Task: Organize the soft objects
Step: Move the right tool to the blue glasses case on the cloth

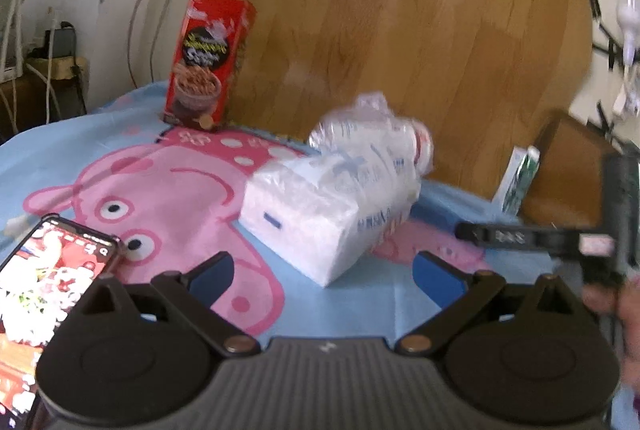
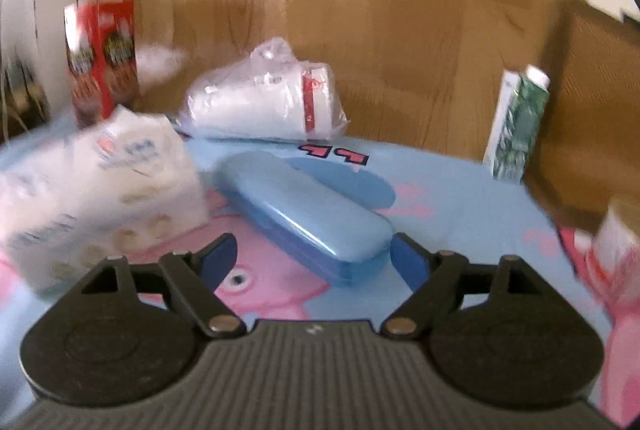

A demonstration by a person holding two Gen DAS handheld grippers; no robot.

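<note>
2 hand-held grippers face the soft things on the table [image 1: 360, 306], which is covered by a blue cartoon cloth. The left hand-held gripper [image 1: 324, 270] stands wide open with nothing between its pads; the tissue pack [image 1: 320, 214] lies just ahead of it, slightly right of centre, its long axis running away toward the upper right. The right hand-held gripper [image 2: 312, 258] is also released and empty (its view is blurred), with a blue case [image 2: 308, 214] lying diagonally just ahead of its fingers. From there the tissue pack is off to the left, so the left hand looks nearer to it. Behind the pack a plastic bag [image 2: 264, 98] holds what looks like a stack of white cups. A cereal box [image 1: 208, 62] and a green carton [image 2: 518, 126] stand upright at the back
</note>
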